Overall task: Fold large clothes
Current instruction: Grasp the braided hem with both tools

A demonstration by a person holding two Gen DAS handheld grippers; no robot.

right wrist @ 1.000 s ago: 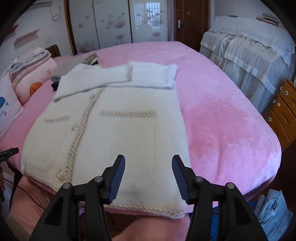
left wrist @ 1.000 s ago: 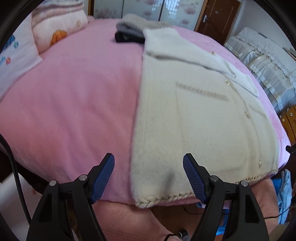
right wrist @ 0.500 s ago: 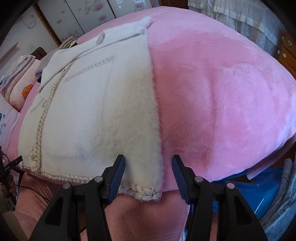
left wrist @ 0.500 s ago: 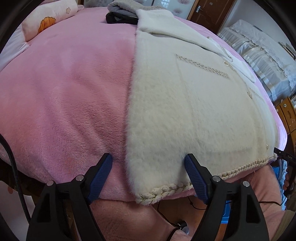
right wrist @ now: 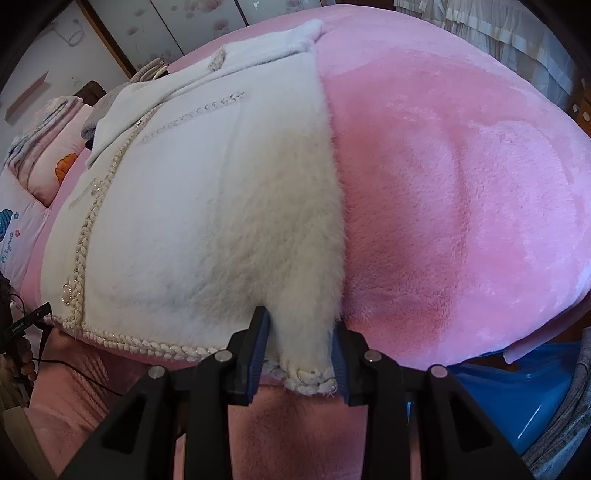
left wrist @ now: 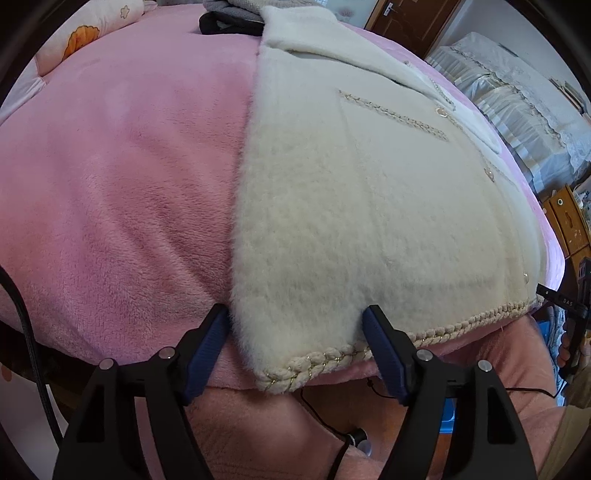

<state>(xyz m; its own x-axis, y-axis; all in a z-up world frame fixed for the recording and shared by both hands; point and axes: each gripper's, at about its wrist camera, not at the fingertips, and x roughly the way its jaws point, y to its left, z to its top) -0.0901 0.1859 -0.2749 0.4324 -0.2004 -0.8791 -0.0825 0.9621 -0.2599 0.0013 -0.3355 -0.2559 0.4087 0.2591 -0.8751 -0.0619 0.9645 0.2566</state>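
A cream fluffy cardigan (left wrist: 351, 206) with braided trim lies flat on the pink bed, its sleeves folded across the top. It also shows in the right wrist view (right wrist: 207, 206). My left gripper (left wrist: 295, 347) is open, its blue pads straddling the hem's near left corner. My right gripper (right wrist: 299, 350) has narrowed around the hem's near right corner; the pads sit against the fur on both sides, and I cannot tell whether they pinch it.
The pink bed blanket (left wrist: 110, 177) spreads left, and right in the right wrist view (right wrist: 461, 184). Folded grey and dark clothes (left wrist: 229, 18) lie at the far end. Pillows (right wrist: 48, 162) sit at the head. A wooden cabinet (left wrist: 569, 221) and a blue bin (right wrist: 517, 398) stand beside the bed.
Both grippers have dropped and moved forward onto the cardigan's bottom corners. The right gripper's jaws have narrowed around its corner. The left stays wide open.
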